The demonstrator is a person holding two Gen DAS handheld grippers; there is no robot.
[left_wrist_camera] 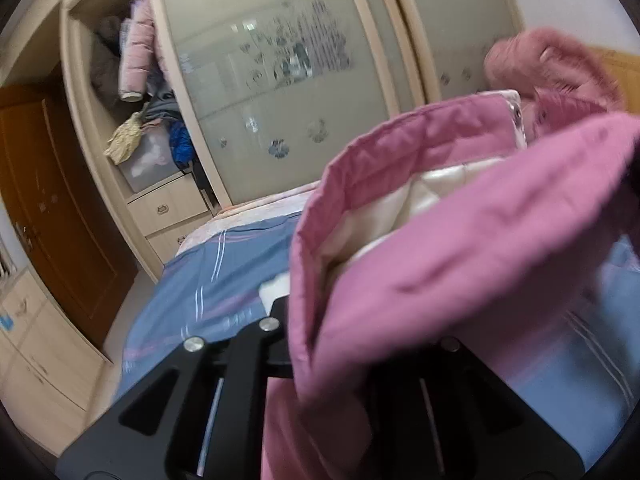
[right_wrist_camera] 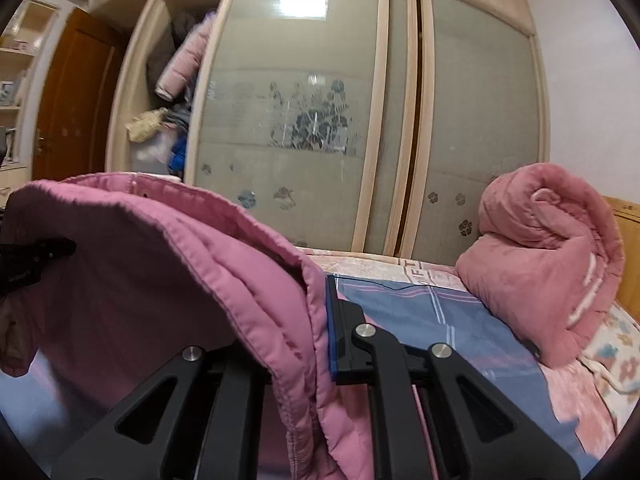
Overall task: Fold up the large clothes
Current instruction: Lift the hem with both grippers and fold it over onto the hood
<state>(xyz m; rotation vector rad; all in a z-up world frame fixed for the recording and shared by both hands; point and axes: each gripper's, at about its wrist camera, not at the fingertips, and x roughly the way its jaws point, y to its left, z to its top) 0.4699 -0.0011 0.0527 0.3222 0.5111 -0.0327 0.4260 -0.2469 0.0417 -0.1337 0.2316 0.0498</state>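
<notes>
A large pink padded jacket [left_wrist_camera: 480, 260] with a cream lining is lifted above the bed, and its hem is stretched between both grippers. My left gripper [left_wrist_camera: 320, 308] is shut on one part of the hem. The fabric drapes over its right finger and hides the fingertips. In the right wrist view the jacket [right_wrist_camera: 160, 280] hangs to the left, and my right gripper [right_wrist_camera: 316, 332] is shut on its stitched edge. The blue pad of one finger [right_wrist_camera: 332, 320] presses against the cloth. The left gripper [right_wrist_camera: 36, 256] shows at the far left edge, also clamped on the jacket.
Below lies a bed with a blue striped sheet [right_wrist_camera: 420, 312]. A rolled pink blanket [right_wrist_camera: 540, 260] sits by the wooden headboard [right_wrist_camera: 628, 240]. Beyond the bed stands a wardrobe with frosted sliding doors [right_wrist_camera: 300, 120]; its open section [left_wrist_camera: 136, 80] holds clothes. A brown door [left_wrist_camera: 48, 200] is left.
</notes>
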